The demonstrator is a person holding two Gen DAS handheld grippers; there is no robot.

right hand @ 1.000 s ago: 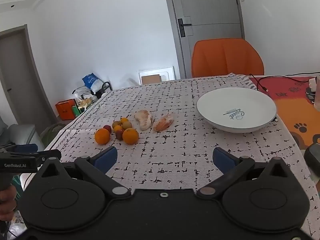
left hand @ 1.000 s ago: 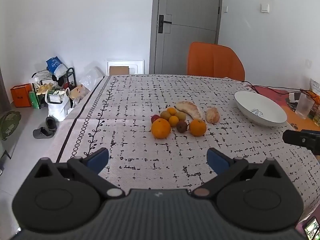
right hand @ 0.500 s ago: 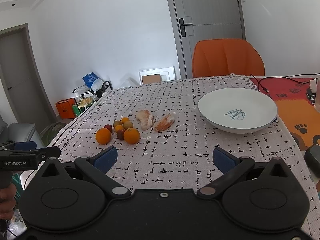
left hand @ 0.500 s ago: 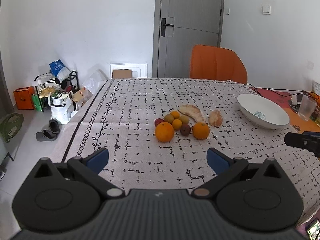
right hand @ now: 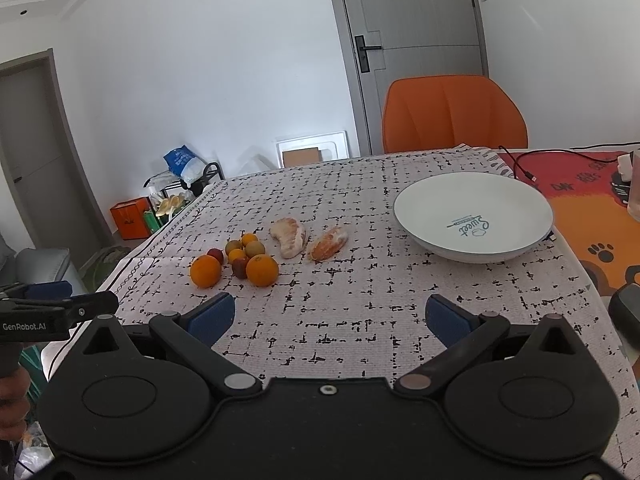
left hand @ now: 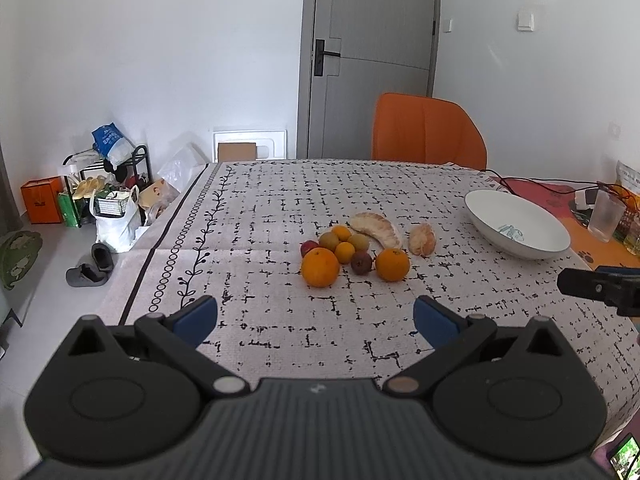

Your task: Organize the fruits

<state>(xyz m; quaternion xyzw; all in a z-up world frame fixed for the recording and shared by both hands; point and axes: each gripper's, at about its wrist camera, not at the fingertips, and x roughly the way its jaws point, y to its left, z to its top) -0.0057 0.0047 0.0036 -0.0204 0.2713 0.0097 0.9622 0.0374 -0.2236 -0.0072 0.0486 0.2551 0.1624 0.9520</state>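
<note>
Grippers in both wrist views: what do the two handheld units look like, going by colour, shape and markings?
Both are alike: the left gripper and the right gripper have black bodies with two round discs, angled black linkage arms with metal pivot pins, and blue pads on the jaws. The left body is ribbed grey-black. Seen from the right wrist view, the left unit's side reads "GenRobot.AI" in white.

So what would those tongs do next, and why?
Probably the right tongs reach forward to the peeled orange piece, the fruit lying nearest the white bowl. Both tongs are open and hold nothing, the bowl is empty, and all the fruit sits on the tablecloth.
</note>
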